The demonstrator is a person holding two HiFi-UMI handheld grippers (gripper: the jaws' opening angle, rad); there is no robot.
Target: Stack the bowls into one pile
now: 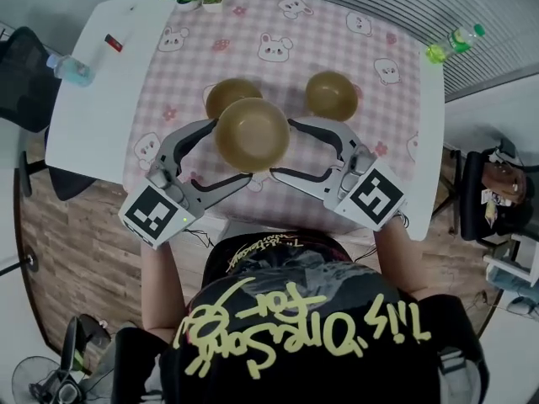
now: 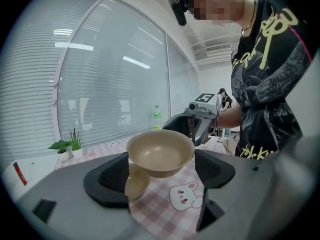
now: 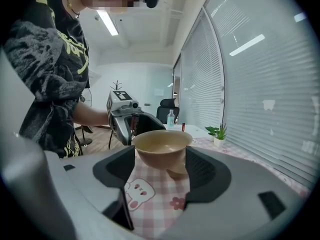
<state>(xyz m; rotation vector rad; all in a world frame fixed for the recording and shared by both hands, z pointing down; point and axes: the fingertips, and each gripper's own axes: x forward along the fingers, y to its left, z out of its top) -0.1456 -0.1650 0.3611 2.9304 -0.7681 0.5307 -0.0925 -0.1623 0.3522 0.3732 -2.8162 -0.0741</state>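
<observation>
Lifted bowl (image 1: pixel 251 133) sits between left tongs (image 2: pixel 161 172) and right tongs (image 3: pixel 160 165), both spread wide and pinching its sides. Probably light, stiff, slick: grip opposite walls under rim. Two bowls (image 1: pixel 232 93) (image 1: pixel 331 93) beyond tongs on surface (image 1: pixel 278 23).

Only one piece of lettering shows.
Yellow script (image 1: pixel 299 326) runs upside down across the person's black shirt (image 1: pixel 278 263); its wording cannot be read surely.

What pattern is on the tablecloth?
Pink-and-white checks with cartoon animals on the tablecloth, clearest in the head view.
</observation>
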